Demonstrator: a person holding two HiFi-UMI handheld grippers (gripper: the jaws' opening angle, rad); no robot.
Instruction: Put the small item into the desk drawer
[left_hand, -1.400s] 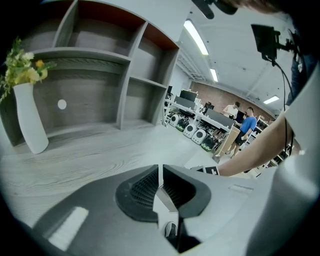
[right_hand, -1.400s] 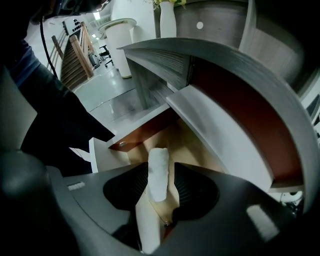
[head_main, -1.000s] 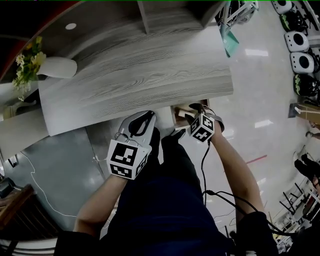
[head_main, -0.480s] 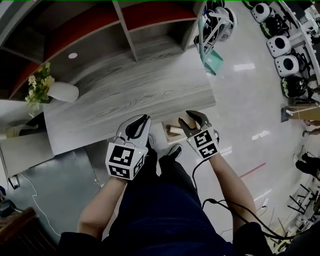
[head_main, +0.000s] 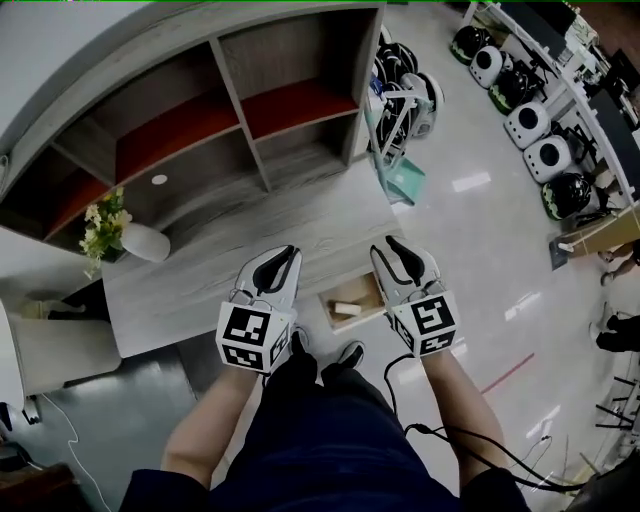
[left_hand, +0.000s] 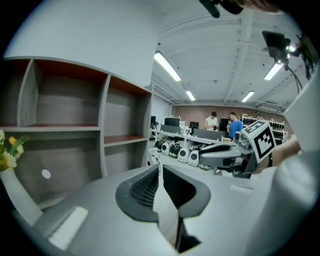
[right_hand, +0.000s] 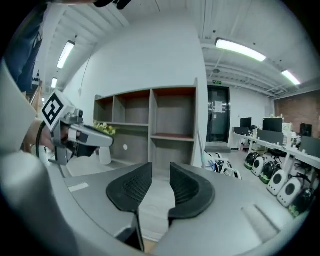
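The grey wood desk (head_main: 200, 280) has a drawer (head_main: 372, 291) pulled open at its front edge, between my two grippers. A small pale cylinder-like item (head_main: 350, 307) lies inside it. My left gripper (head_main: 289, 251) hangs over the desk's front edge, left of the drawer; its fingertips meet with nothing between them (left_hand: 160, 167). My right gripper (head_main: 386, 246) is held just right of the drawer. Its jaws are closing, with a clear gap and nothing between them (right_hand: 161, 169). Each gripper shows in the other's view: the right gripper (left_hand: 227, 150) and the left gripper (right_hand: 82, 137).
Open shelves (head_main: 240, 110) stand behind the desk. A white vase (head_main: 148, 243) with yellow flowers (head_main: 100, 225) sits at the desk's left. Round white and dark devices (head_main: 530, 120) line the shiny floor at right. A teal dustpan-like thing (head_main: 405, 185) leans by the shelf end. People stand far off (left_hand: 222, 122).
The right gripper has drawn back up out of the drawer and its jaws have narrowed. Both grippers now sit level side by side. The head view has swung up toward the shelves.
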